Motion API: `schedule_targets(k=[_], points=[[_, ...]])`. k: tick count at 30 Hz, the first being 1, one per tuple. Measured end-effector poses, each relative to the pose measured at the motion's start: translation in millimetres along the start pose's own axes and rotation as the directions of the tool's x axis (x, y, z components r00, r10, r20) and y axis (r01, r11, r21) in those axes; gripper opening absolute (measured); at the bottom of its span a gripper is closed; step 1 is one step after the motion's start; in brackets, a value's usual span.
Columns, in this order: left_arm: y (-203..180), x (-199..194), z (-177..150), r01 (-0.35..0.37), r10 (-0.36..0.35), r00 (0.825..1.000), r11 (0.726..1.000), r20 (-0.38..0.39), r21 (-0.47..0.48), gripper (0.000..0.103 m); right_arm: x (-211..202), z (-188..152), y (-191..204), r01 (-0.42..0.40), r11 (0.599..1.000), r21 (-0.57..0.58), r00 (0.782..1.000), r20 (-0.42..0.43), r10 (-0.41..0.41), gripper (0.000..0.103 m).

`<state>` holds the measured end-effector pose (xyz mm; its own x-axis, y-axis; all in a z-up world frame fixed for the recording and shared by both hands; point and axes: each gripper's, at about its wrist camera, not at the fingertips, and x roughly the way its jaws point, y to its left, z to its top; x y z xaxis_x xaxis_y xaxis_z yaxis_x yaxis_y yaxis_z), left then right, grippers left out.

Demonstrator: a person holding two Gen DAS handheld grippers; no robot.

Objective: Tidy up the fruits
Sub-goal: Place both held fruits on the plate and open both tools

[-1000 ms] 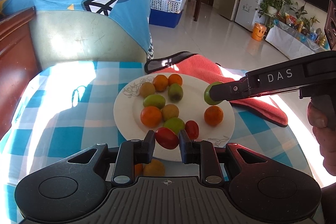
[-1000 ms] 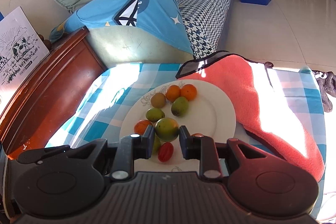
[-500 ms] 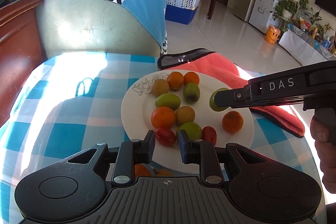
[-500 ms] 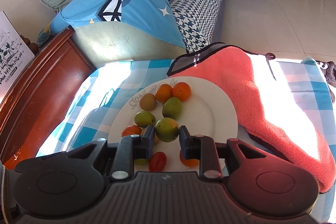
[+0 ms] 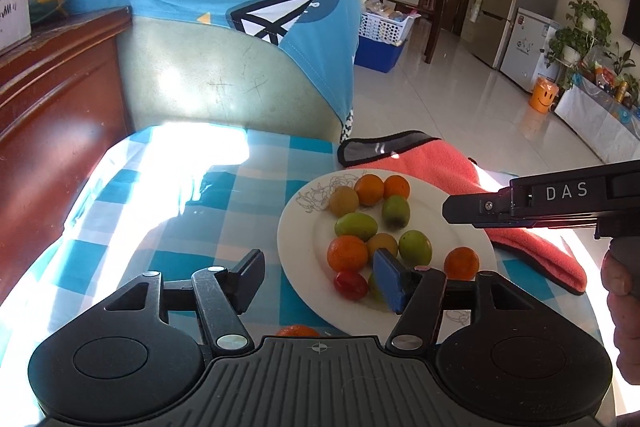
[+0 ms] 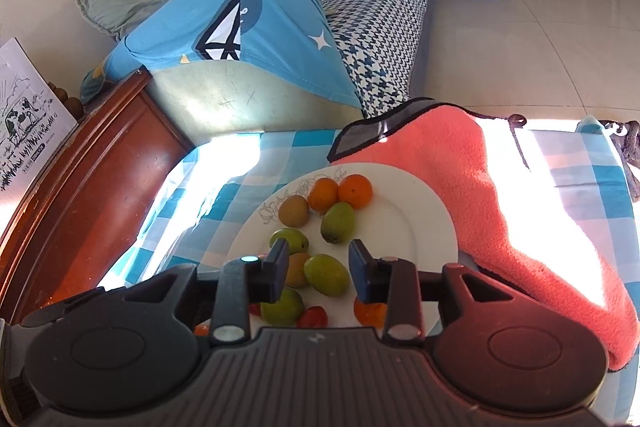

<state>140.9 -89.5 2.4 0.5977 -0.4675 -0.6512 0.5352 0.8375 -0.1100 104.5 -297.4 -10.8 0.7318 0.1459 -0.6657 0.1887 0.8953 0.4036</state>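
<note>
A white plate (image 5: 304, 227) on the blue checked tablecloth holds several small fruits: orange, green, tan and a red tomato (image 5: 351, 285). My left gripper (image 5: 322, 281) is open and empty, low over the plate's near left rim. An orange fruit (image 5: 298, 331) lies on the cloth just under it. My right gripper (image 6: 318, 269) is open above the plate (image 6: 432, 227), with a green fruit (image 6: 326, 274) lying on the plate between its fingers. The right gripper also shows side-on in the left wrist view (image 5: 464, 207), over the plate's right side.
A coral-pink towel (image 6: 500, 195) lies right of the plate, partly under its rim. A dark wooden bed frame (image 5: 52, 115) runs along the left. A padded chair with a blue shirt (image 5: 240, 11) stands behind the table.
Both grippers opened. The left let the red tomato down onto the plate and shifted left. The right released the green fruit onto the plate.
</note>
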Motion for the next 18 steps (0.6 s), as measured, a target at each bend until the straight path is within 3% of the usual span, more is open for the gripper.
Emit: schedule_targets(k=[8, 18], points=[[11.7, -28.5, -2.3, -0.045, 0.045, 0.999, 0.999, -0.003, 0.024, 0.076, -14.4, -13.6, 10.3, -0.004, 1.000, -0.030, 1.000, -0.006, 0.004, 0.039], [29.0, -52.2, -17.1, -0.086, 0.087, 0.994, 0.996, -0.061, 0.013, 0.077, -28.3, -39.3, 34.3, -0.028, 0.993, -0.113, 0.999, -0.025, 0.025, 0.039]])
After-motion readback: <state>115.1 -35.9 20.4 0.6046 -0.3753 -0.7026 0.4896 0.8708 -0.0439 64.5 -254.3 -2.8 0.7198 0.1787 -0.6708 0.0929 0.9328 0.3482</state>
